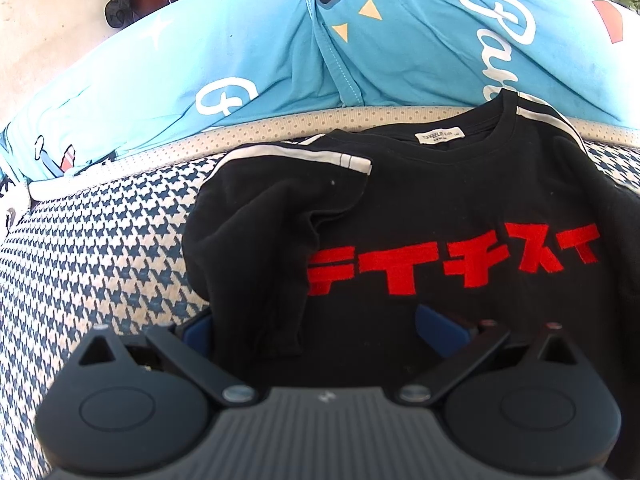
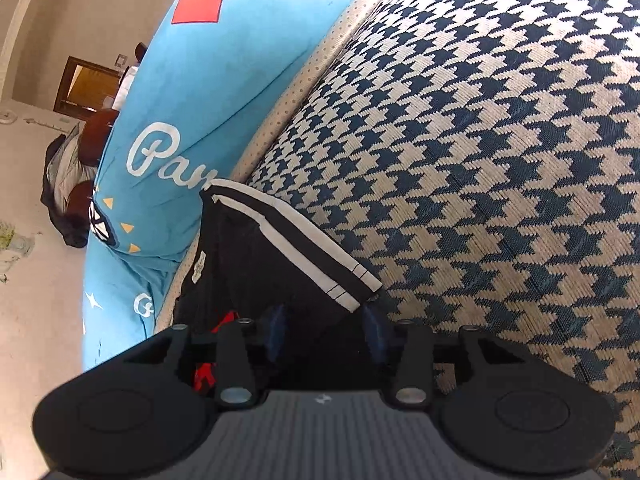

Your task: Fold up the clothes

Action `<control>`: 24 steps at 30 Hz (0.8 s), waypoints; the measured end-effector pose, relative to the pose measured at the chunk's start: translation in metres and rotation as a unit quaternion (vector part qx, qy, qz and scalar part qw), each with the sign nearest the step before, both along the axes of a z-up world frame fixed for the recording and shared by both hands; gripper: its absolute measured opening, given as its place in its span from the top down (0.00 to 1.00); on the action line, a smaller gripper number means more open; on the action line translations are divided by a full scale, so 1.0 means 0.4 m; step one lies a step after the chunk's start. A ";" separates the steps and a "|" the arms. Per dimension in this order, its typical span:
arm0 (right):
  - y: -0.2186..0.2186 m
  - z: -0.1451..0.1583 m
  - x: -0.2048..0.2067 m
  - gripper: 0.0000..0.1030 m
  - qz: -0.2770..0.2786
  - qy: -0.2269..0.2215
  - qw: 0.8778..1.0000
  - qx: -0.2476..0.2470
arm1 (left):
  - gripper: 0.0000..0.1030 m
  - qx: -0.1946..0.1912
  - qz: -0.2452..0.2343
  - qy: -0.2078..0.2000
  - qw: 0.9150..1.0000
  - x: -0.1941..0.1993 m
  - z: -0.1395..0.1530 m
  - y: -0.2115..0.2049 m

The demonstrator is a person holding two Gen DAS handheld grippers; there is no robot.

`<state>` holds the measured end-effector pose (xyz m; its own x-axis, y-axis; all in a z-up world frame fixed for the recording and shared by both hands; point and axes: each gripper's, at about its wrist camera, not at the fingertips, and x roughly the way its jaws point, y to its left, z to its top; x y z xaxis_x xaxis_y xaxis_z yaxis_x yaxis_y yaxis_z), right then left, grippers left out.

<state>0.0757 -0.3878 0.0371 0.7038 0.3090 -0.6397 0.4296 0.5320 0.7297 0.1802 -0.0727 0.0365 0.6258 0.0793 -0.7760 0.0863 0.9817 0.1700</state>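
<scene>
Black shirt [image 1: 460, 200] near houndstooth cover [image 1: 100, 240] edge, open cover at left

Left gripper [image 1: 316, 326] fingers spread wide; right gripper [image 2: 326, 330] fingers stand parted, pitched downward.

I count one black T-shirt [image 1: 460, 216] mid-frame, one blue printed duvet [image 1: 248, 52] across the top, one houndstooth mattress [image 1: 100, 240] at left, my two grippers, left [image 1: 316, 326], right [image 2: 326, 334], low centre
</scene>
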 end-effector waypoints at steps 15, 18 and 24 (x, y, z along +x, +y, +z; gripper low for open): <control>0.019 0.023 0.026 0.84 -0.004 -0.052 0.998 -0.034 | 0.00 -0.002 -0.002 0.002 1.000 -0.002 0.001 0.003; 0.012 0.014 0.022 0.64 0.001 -0.056 0.998 0.004 | 0.00 -0.003 -0.002 0.003 1.000 -0.002 0.002 0.002; 0.037 0.029 0.023 0.52 0.030 -0.060 0.998 0.003 | 0.00 -0.003 -0.002 0.003 1.000 -0.002 0.002 0.003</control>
<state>0.0850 -0.3730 0.0488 0.7555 0.3562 -0.5499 0.3059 0.5504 0.7768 0.1793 -0.0716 0.0371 0.6214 0.0717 -0.7802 0.0919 0.9823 0.1635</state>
